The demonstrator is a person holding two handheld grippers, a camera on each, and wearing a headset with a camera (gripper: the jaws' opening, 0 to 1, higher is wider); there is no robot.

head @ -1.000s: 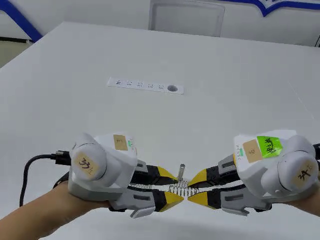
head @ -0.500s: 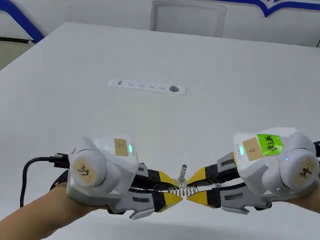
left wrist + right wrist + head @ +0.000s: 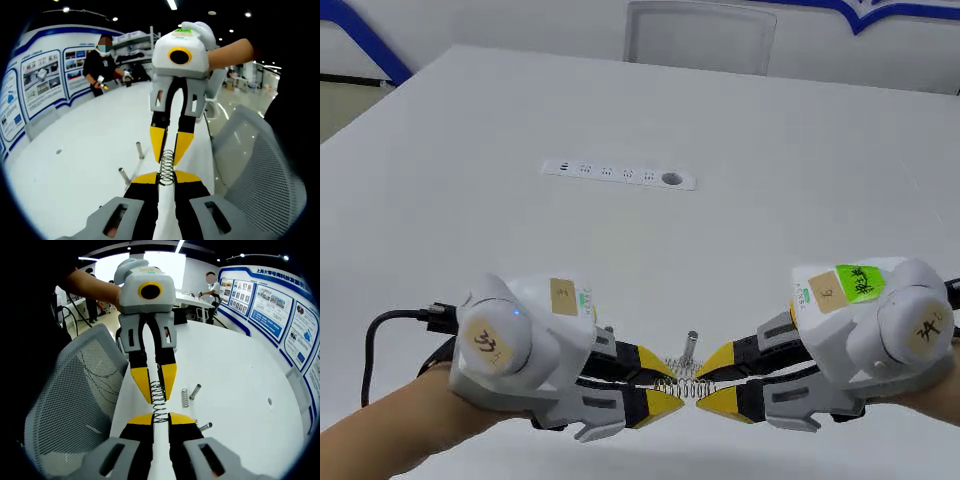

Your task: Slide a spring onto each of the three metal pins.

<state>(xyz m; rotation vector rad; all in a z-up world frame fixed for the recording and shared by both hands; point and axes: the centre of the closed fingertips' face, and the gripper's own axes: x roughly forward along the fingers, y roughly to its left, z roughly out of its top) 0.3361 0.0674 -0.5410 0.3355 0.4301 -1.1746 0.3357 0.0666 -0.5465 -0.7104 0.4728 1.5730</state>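
Note:
My left gripper (image 3: 667,389) and right gripper (image 3: 707,388) meet tip to tip just above the white table (image 3: 500,200). A short steel spring (image 3: 684,381) lies level between them, and each gripper is shut on one end of it. In the left gripper view the spring (image 3: 166,165) runs from my own jaws up to the right gripper (image 3: 170,150). Just beyond the tips stands a metal pin (image 3: 691,345), with a loose spring (image 3: 675,362) beside it. The right gripper view shows the held spring (image 3: 158,401), the loose spring (image 3: 185,397) and two pins (image 3: 195,391) (image 3: 205,426).
A white power strip (image 3: 618,174) lies across the middle of the table. A grey mesh chair (image 3: 700,35) stands at the far edge. A black cable (image 3: 390,330) trails from the left gripper. A person (image 3: 102,65) stands far off beyond the table.

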